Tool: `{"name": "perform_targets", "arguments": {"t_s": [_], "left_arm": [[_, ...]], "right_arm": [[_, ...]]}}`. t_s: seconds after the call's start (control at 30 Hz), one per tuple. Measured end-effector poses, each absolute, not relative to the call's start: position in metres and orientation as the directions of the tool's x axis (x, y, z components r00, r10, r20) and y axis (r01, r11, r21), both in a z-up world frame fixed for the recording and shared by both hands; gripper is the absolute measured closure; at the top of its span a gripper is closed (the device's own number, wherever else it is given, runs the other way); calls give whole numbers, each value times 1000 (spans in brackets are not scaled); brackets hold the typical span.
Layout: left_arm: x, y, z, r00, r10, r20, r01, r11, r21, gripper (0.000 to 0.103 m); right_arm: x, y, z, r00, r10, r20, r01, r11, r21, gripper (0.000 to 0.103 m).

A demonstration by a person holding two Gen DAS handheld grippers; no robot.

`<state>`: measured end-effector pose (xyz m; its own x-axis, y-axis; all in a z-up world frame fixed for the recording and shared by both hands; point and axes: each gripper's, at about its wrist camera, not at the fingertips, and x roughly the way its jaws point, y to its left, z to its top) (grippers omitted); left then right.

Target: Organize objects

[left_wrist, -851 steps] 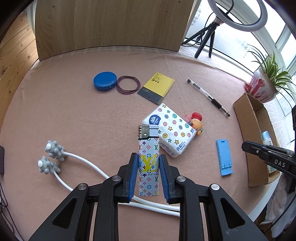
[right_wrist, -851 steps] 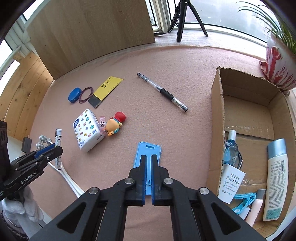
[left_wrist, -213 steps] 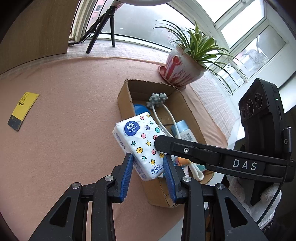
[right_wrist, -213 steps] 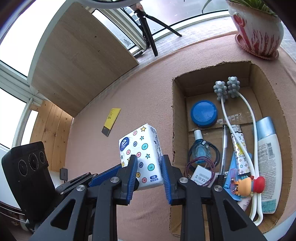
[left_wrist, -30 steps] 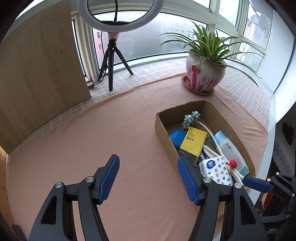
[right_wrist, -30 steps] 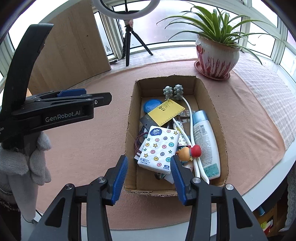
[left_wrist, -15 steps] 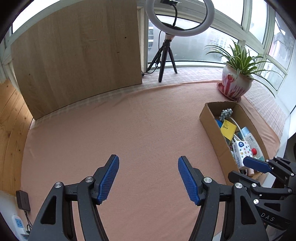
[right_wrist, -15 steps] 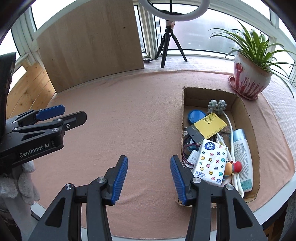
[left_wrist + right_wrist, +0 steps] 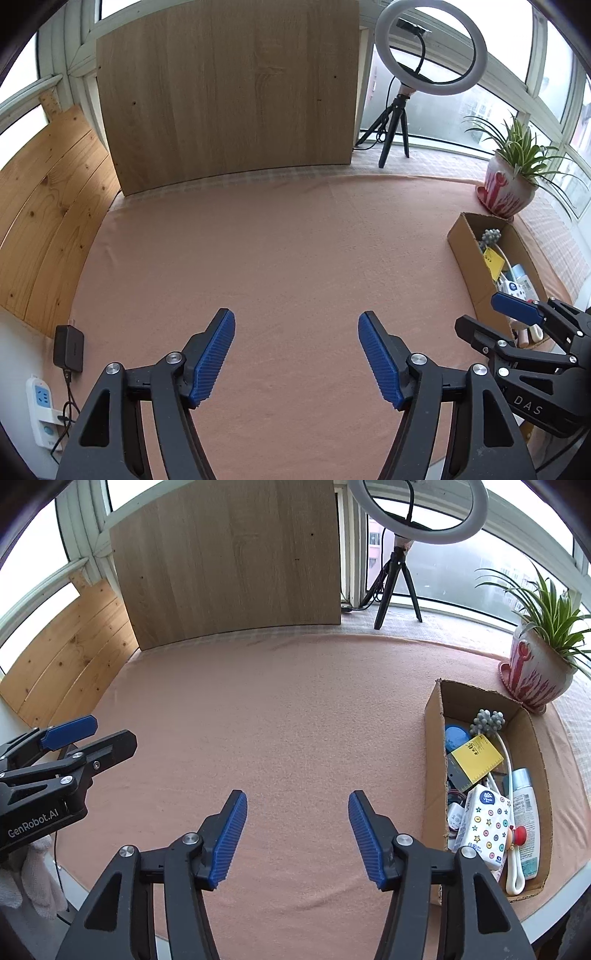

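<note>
A cardboard box (image 9: 432,746) at the table's right holds the gathered objects: a patterned tissue pack (image 9: 484,829), a yellow ruler (image 9: 478,757), a blue lid (image 9: 455,735), a white lotion bottle (image 9: 524,812), a grey-headed massager (image 9: 488,720) and a small red-capped figure (image 9: 517,834). The box (image 9: 465,251) lies far right in the left wrist view. My left gripper (image 9: 296,354) hangs over bare pink cloth, jaws opening, nothing between them. My right gripper (image 9: 295,834) is also over bare cloth left of the box, jaws opening and empty. Each gripper shows at the edge of the other's view.
A pink cloth (image 9: 280,716) covers the table. A wooden board (image 9: 229,561) stands at the back, with a ring light on a tripod (image 9: 395,572) and a potted plant (image 9: 539,672) at the back right. A power strip (image 9: 42,413) and adapter (image 9: 68,347) sit at the left edge.
Both grippers have swung left away from the box, which now sits farther right in both views. The right gripper's jaws stand wider than before.
</note>
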<state>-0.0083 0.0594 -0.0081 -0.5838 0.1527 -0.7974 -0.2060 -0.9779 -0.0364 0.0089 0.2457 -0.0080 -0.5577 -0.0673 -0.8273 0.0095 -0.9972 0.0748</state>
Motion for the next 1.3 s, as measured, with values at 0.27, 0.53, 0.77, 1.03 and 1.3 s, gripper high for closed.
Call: {"name": "perform_targets", "arguments": {"t_s": [0.27, 0.53, 0.77, 1.03, 1.3], "left_arm": [[-3, 23, -21, -570, 100, -815, -127, -991, -33, 27], [-3, 2, -25, -572, 76, -817, -77, -996, -39, 16], [-7, -3, -28, -554, 60, -830, -54, -998, -36, 11], [-6, -5, -27, -556, 63, -829, -62, -998, -34, 10], [-5, -8, -28, -551, 69, -832, -58, -997, -44, 10]], "right_arm": [[3, 224, -7, -585, -37, -810, 4, -999, 43, 37], [0, 206, -4, -609, -2, -793, 3, -1000, 0, 31], [2, 199, -2, -614, 0, -789, -1, -1000, 0, 31], [2, 200, -3, -614, 5, -789, -28, -999, 16, 31], [3, 198, -4, -612, 4, -791, -30, -999, 18, 31]]}}
